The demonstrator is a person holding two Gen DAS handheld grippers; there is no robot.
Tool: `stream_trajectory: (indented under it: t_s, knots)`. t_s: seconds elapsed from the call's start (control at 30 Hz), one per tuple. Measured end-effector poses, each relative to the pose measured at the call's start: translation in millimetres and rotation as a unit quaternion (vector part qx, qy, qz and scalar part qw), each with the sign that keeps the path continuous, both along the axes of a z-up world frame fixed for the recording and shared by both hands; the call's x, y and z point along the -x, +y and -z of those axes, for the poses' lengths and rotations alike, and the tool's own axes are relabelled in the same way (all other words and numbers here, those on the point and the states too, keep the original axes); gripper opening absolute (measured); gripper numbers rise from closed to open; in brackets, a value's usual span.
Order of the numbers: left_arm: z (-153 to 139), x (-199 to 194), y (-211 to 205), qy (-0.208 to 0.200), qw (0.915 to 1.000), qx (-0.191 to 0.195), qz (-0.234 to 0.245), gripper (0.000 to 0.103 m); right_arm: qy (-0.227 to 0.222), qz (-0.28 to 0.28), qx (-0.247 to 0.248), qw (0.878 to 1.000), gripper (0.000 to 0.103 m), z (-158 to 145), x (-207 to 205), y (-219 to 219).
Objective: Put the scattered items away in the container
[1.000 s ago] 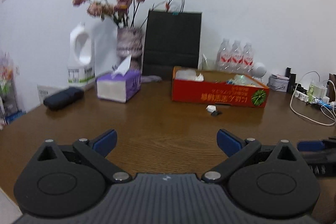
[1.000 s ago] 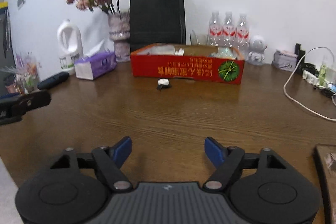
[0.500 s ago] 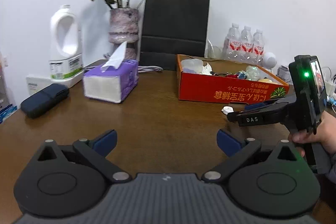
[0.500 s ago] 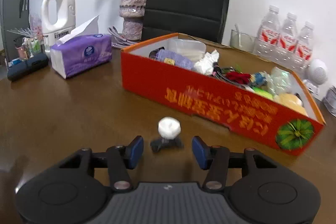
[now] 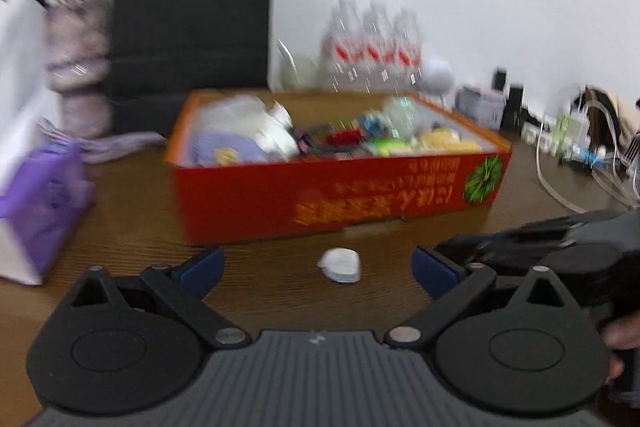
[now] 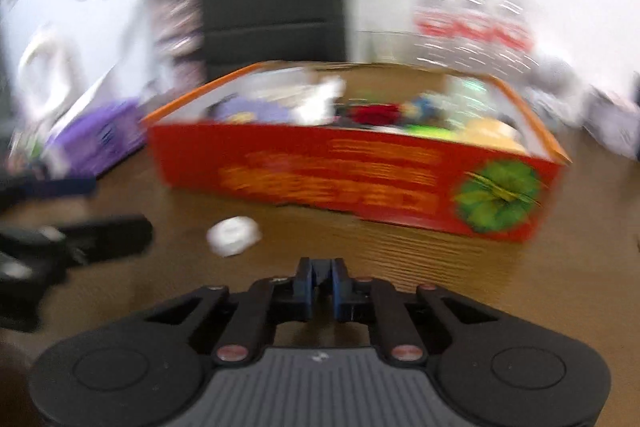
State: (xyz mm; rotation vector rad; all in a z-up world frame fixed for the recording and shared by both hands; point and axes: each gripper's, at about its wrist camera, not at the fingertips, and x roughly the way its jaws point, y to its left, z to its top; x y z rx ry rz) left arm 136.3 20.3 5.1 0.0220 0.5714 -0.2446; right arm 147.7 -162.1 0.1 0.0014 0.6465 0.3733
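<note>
Left hand-held gripper [image 5: 318, 269] wide, jaws closing around small white piece [image 5: 340, 265] on the counter [image 5: 132, 227], right hand-held gripper [image 6: 320, 281] pinched shut, empty, red box [image 6: 360, 183] behind.

A strip of bare wooden surface [image 5: 280, 291] lies open before the red box [image 5: 340, 195], whose near wall blocks the way ahead, while a purple tissue box [image 5: 40, 203] crowds the surface's left side.

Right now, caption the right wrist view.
Right gripper shut and empty; small white item on table before red box.
</note>
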Motion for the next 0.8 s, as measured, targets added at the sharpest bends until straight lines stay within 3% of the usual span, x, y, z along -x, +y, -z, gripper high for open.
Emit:
stream_trajectory:
  t_s: [0.1,0.17,0.27,0.5,0.63,0.8]
  knots:
    - [9,-18,-14,0.019,0.9997,-0.011,0.009,0.077,-0.003,0.036,-0.029,0.999,0.008,-1,-1,-21]
    - [10,-25,-16,0.019,0.9998,0.002,0.005,0.072,-0.005,0.052,-0.04,0.998,0.008,-2,-1,-29]
    - [13,-35,-19,0.04,0.9992,0.001,-0.004,0.026,-0.008,0.052,-0.044,0.998,0.008,-3,1,-32]
    - [9,-15,-13,0.027,0.9992,0.009,-0.027,0.024,-0.017,0.035,-0.022,0.999,0.008,-5,7,-22]
    - [-16,28,-10,-0.033,0.9974,0.017,-0.062,0.024,-0.051,0.016,-0.012,0.999,0.008,-11,21,-13]
    - [-41,98,-10,-0.11,0.9872,0.019,-0.113,0.024,-0.103,0.006,-0.015,0.995,0.008,-35,68,-1]
